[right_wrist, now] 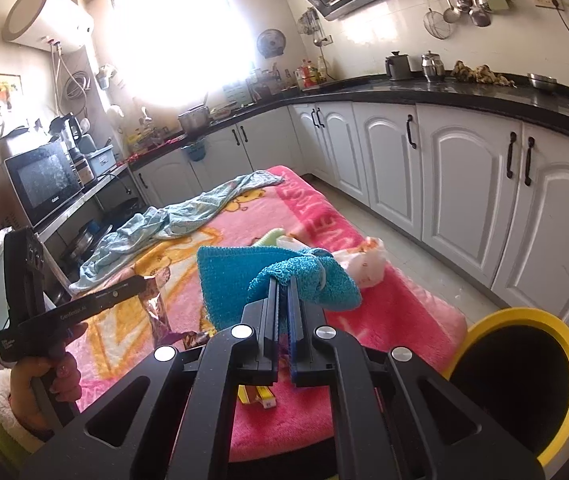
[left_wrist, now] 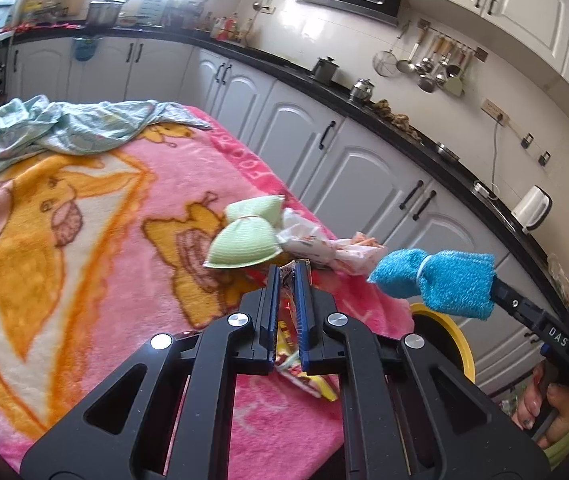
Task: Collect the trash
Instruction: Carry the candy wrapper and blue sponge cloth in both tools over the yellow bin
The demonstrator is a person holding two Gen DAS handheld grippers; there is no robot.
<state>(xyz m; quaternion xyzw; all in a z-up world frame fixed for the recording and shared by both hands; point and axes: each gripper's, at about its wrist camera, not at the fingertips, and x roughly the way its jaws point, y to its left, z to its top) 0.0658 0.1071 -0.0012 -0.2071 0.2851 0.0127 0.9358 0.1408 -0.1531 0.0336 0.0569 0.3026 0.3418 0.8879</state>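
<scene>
My left gripper (left_wrist: 287, 270) is shut on a shiny red-and-yellow snack wrapper (left_wrist: 296, 364) and holds it above the pink blanket (left_wrist: 104, 208). From the right wrist view the wrapper (right_wrist: 156, 300) hangs from the left gripper (right_wrist: 140, 282). My right gripper (right_wrist: 283, 282) is shut on a blue towel bundle (right_wrist: 244, 276) tied with a band; it shows in the left wrist view (left_wrist: 436, 276) near the blanket's right edge. A green towel bundle (left_wrist: 244, 236) and a white printed plastic bag (left_wrist: 316, 246) lie on the blanket just ahead. A yellow-rimmed black bin (right_wrist: 524, 384) stands at the blanket's right corner.
A crumpled light-blue cloth (left_wrist: 64, 128) lies at the blanket's far end. A small yellow box (right_wrist: 262, 396) lies on the blanket under my right gripper. White cabinets (right_wrist: 464, 200) with a black countertop run along the right. A microwave (right_wrist: 42, 180) stands at the left.
</scene>
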